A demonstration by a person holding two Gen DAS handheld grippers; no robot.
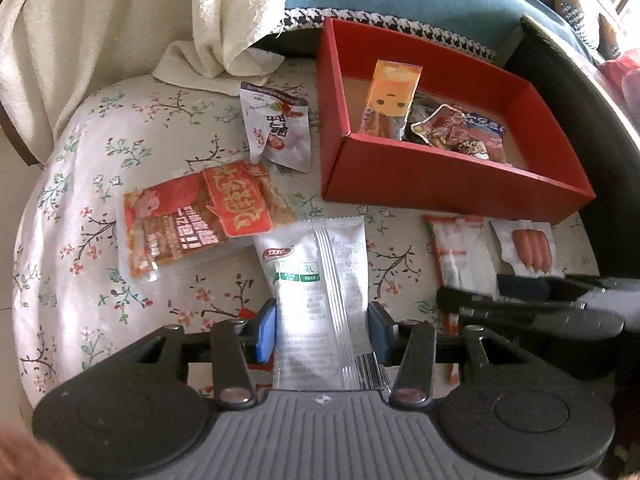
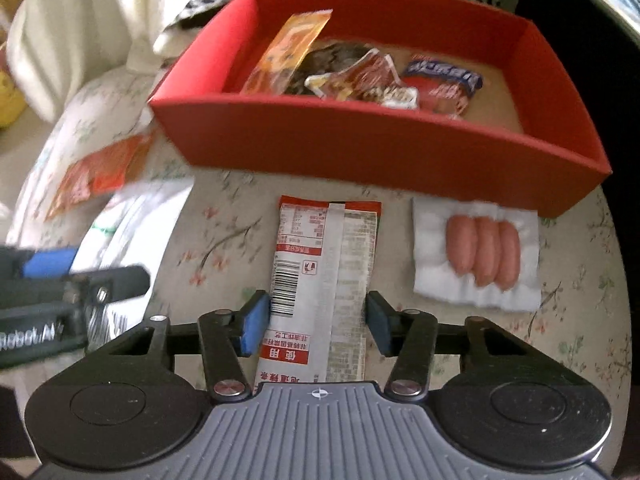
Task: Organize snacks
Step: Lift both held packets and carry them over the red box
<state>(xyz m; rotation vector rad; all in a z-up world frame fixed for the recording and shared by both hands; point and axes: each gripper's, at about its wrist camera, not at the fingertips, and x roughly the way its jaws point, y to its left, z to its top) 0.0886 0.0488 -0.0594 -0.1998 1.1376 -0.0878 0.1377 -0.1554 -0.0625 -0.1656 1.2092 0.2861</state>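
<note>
Both grippers are down on the flowered cloth, each straddling a packet in front of the red box.

Left gripper: blue pads pressed on both edges of the white packet, so it looks clamped. Right gripper: left pad touches the red-and-white packet, right pad sits just beside the other edge with a thin gap showing. I'd call that not yet gripped.

Risks:
- Both packets are thin, glossy film, flat and floppy. Pinched by the edges they can buckle and squirt out of the pads on lift.
- The cloth is soft and padded, so low pads may catch fabric and drag it, shifting the sausage pack and the box.
- The grippers work close together and could collide on the way to the box.
- The near wall of the box is tall, stiff card; a dangling packet end can snag on the rim.

Other loose items: orange-red bag and a crinkled white pouch, both well left of the box. The box already holds several wrappers bunched towards the near-left part; the far-right floor is bare.
</note>
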